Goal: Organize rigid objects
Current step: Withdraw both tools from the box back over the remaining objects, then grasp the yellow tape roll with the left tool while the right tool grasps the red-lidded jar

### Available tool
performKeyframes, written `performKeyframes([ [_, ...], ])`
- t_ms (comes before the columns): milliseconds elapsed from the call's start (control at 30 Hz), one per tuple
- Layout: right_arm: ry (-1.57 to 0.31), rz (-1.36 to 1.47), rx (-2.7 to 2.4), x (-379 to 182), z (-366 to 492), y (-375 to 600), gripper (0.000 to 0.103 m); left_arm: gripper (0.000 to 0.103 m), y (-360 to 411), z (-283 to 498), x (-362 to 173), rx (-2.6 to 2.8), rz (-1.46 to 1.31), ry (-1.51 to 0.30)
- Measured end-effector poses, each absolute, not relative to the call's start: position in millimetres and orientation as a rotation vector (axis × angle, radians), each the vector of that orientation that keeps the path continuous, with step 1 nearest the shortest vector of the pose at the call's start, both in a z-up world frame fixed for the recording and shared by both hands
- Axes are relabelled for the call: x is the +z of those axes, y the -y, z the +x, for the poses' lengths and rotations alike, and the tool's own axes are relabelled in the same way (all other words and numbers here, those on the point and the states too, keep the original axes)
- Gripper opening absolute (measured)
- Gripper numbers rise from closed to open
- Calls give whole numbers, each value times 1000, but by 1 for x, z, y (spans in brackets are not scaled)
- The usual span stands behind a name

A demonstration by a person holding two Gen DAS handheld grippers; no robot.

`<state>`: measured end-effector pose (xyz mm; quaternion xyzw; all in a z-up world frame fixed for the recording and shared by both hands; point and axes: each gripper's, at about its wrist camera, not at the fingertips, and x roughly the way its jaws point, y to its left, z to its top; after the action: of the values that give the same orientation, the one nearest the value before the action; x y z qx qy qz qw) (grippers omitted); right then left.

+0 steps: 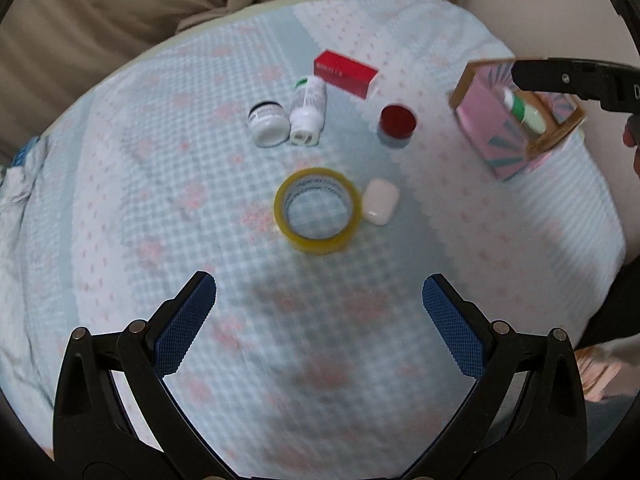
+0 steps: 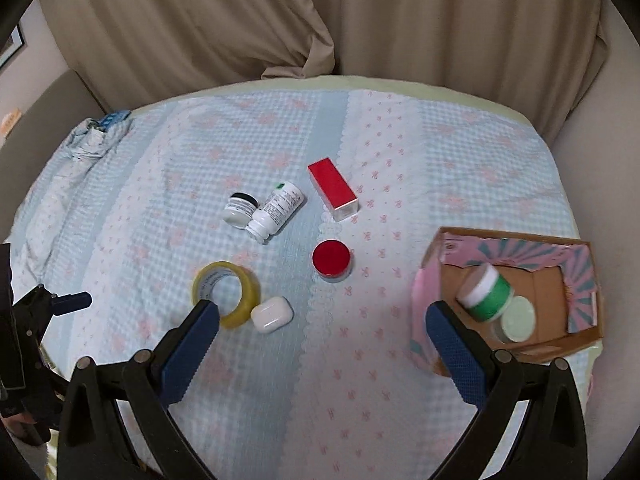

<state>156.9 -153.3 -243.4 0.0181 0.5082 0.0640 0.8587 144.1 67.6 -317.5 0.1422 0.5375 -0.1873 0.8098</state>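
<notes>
your left tongs [image 1: 319,292] and right tongs [image 2: 322,320] both gape empty over the bed [image 2: 380,380], so loose tape roll [image 1: 316,211] and earbud case [image 1: 380,201] still await the box [image 2: 576,256] holding two jars.

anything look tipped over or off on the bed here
Yes: the white pill bottle lies on its side against the small black-lidded jar, and inside the cardboard box the green-banded jar sits tilted. The box's upper flap edge looks torn.

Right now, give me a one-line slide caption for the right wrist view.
Open right tool above bedspread; tape roll, earbud case, red jar loose; green jar in box.
</notes>
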Motion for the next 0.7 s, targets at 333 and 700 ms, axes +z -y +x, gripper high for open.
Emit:
performKeyframes([
  [333, -1073, -28, 137, -344, 196, 135, 103, 103, -60, 180, -422, -462, 379, -1055],
  [700, -1080, -76, 174, -430, 241, 135, 96, 103, -35, 205, -474, -538, 428, -961],
])
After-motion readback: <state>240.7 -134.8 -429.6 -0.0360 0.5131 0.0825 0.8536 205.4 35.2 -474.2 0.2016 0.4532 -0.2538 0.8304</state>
